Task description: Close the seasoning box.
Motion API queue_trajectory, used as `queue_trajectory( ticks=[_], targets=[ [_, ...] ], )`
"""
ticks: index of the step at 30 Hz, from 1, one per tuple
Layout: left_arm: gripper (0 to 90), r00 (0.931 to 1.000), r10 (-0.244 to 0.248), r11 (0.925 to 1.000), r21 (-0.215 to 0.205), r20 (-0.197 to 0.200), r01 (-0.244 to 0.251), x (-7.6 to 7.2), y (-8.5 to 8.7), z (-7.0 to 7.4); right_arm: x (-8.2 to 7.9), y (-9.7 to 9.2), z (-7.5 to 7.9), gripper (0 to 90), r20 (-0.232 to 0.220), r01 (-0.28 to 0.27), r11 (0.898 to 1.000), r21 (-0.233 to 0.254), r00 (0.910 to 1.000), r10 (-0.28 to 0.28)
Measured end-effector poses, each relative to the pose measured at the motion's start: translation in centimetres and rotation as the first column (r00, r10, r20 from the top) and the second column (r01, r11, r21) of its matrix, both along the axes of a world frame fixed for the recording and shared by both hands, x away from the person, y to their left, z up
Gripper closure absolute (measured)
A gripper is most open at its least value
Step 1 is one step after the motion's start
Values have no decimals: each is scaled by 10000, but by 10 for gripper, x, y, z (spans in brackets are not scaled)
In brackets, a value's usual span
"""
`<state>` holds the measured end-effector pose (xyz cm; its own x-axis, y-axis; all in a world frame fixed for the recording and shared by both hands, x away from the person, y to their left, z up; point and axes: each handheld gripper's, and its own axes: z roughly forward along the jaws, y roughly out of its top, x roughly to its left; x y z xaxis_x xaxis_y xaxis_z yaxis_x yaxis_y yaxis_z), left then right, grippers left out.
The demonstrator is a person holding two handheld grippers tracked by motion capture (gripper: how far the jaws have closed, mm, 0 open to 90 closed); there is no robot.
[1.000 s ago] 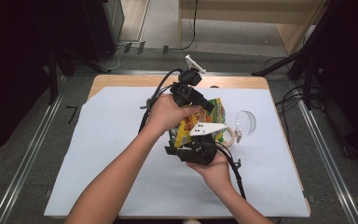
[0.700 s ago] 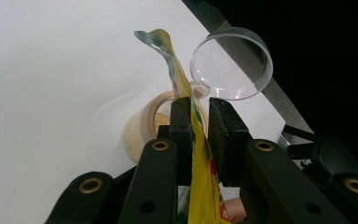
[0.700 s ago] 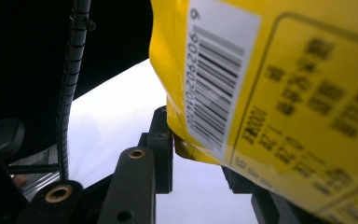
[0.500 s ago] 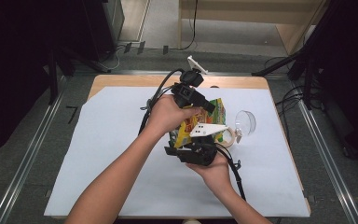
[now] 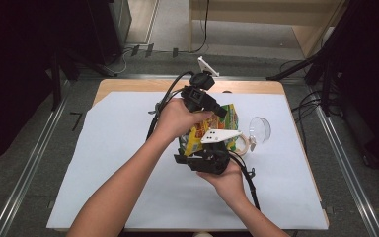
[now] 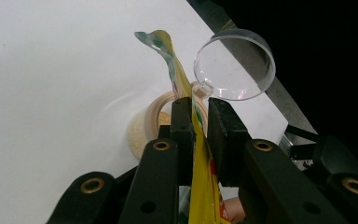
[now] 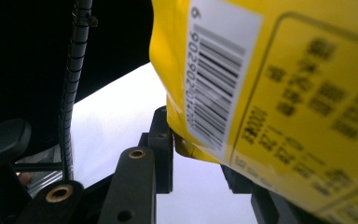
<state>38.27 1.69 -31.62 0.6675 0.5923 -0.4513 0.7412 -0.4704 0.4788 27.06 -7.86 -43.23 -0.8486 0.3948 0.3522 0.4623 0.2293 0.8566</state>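
Yellow snack bag (image 5: 225,129) hardly moved since a second ago. Left gripper (image 6: 196,122) pinches its top edge; right gripper (image 7: 193,144) clamps bottom corner. Clear cup (image 5: 260,129) at 3 o'clock. Opening likely next.

I see a yellow snack bag (image 5: 220,129) held up off the white sheet between both grippers, its barcode side toward my right camera; its top edge looks pinched, crumpled, possibly torn open.
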Motion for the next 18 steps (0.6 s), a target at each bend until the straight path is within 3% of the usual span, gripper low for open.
queue_trajectory(
  ticks=[18],
  targets=[
    [813, 10000, 64, 10000, -56, 55, -63, 0, 2, 0, 1, 2, 0, 698, 45, -24, 10000, -24, 10000, 24]
  ],
)
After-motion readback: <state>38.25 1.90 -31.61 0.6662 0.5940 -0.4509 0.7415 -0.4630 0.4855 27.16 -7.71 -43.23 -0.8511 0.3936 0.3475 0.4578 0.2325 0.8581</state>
